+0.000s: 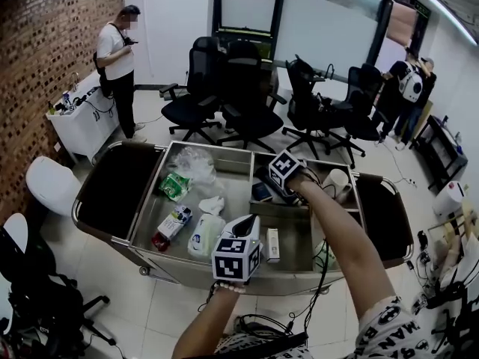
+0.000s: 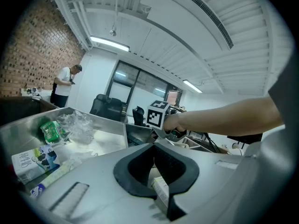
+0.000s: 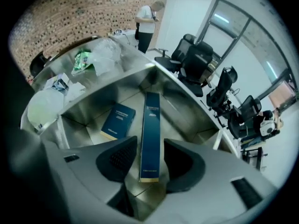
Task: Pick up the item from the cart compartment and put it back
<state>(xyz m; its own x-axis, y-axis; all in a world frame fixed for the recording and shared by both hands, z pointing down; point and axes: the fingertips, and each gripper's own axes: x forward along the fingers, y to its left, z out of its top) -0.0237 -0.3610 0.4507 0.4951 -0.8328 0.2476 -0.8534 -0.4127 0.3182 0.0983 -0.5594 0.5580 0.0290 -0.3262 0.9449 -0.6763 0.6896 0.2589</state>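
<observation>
Two dark blue boxes lie in one compartment of the steel cart (image 1: 224, 149): a long box (image 3: 150, 139) and a flat box (image 3: 118, 121) just beside it. We see the right gripper (image 3: 152, 157) pointing down, jaws apart, the long box between its pads (image 3: 122, 157), unpressed. The left gripper (image 2: 154, 148) hovers, jaws together

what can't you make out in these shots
- Print on the long blue box, right gripper view: too small to read.
- White box, left gripper view: mostly hidden behind the left tool.
- Green packet label, head view: too small.
</observation>
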